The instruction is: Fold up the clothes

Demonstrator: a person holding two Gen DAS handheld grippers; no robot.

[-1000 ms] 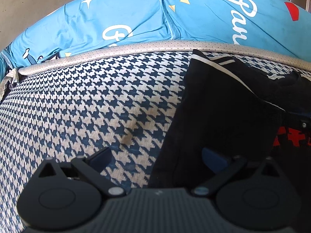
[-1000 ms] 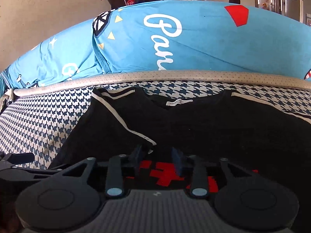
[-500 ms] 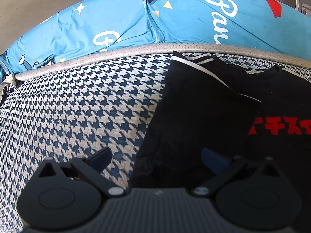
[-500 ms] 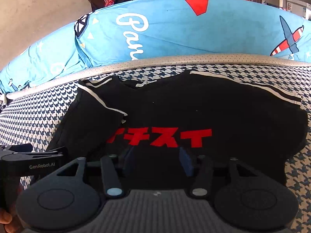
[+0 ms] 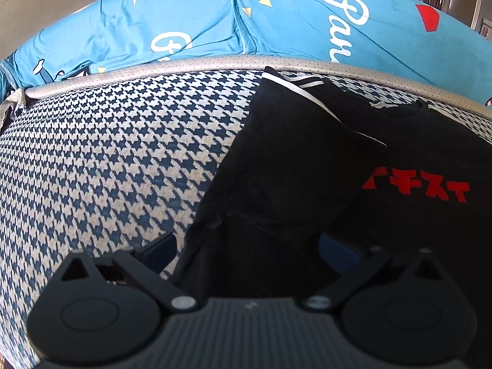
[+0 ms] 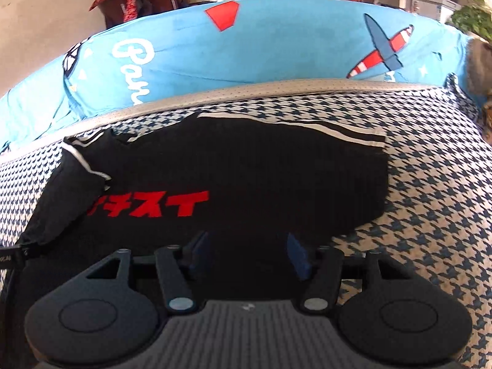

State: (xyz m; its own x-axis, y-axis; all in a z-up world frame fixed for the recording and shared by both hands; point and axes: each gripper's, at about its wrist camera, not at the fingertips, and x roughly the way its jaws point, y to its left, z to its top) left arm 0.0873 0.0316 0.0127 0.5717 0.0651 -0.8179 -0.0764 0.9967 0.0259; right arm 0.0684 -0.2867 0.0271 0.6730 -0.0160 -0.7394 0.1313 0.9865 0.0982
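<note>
Right wrist view: black t-shirt (image 6: 246, 169) is lying flat on the houndstooth sofa seat (image 6: 430, 200), left sleeve folded inward. Right claw (image 6: 246, 252) and left claw (image 5: 246, 246) are hovering wide open, gripping nothing, flanking the hem, likely lining up a fold.

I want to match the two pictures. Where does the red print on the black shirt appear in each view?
Left wrist view: red print at the right edge, cut off, right of the folded-in sleeve.
Right wrist view: red print left of centre, above the claw.
Shared landmark: the white "Par" lettering on the blue cushion.
</note>
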